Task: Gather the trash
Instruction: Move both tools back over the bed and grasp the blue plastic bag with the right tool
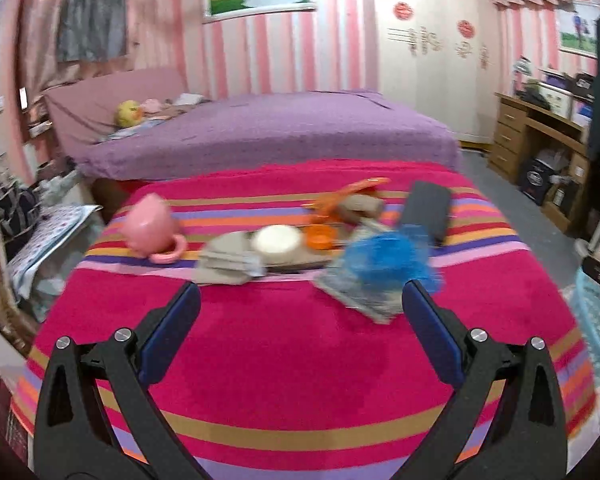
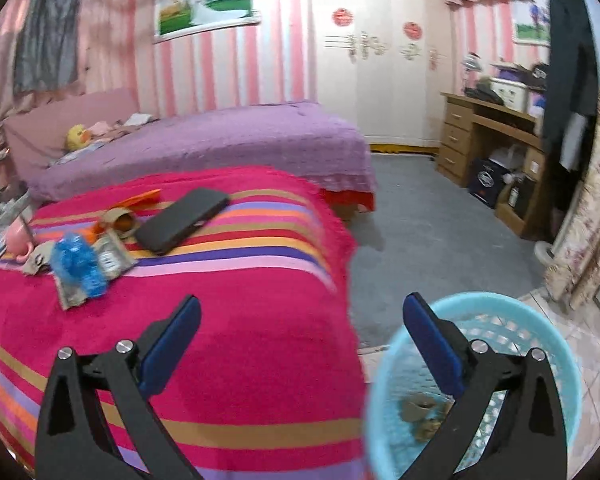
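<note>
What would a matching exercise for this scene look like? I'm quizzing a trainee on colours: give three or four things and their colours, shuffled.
Things:
1. plastic mug
2. perforated plastic basket
3. flat rectangular case
4. crumpled plastic wrapper

Colours:
A. black
B. bright blue
C. pink
D. pale turquoise

Pairs: 1-C, 2-D, 3-A, 4-B

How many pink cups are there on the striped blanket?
1. The pink plastic cup lies tipped at the left end of the clutter on the red striped blanket; nothing suggests another is hidden.
</note>
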`<state>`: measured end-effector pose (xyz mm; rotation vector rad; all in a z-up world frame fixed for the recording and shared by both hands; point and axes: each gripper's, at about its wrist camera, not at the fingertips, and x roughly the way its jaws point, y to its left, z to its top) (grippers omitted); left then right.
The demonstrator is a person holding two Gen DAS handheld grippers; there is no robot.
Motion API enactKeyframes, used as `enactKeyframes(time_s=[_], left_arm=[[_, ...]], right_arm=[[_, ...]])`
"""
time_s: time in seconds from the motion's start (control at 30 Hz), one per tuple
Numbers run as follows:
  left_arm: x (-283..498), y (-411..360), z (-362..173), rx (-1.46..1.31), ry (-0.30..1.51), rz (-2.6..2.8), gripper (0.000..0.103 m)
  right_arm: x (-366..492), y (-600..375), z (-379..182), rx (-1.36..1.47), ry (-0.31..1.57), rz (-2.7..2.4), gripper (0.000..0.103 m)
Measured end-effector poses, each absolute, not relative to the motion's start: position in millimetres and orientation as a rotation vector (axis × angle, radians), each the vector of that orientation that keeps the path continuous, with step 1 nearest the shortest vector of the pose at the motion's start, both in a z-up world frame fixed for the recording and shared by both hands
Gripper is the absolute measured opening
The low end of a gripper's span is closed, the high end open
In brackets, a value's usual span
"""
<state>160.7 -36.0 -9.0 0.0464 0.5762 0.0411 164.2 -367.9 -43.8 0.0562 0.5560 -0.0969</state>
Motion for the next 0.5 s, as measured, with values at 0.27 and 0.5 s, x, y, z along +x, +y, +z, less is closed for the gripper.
enactKeyframes(time_s=[0.27, 0.5], left_arm=[[176.5, 20.2, -31.1, -0.002, 0.633, 0.097, 0.097], [173.9, 43.0, -42.7, 0.021, 0.640, 0.099, 0.097]], right_arm=[[182.0, -288.6, -51.1, -0.035, 0.584, 0.017, 0.098], [195.9, -241.5, -62.0, -0.094, 0.613, 0.077, 0.098]])
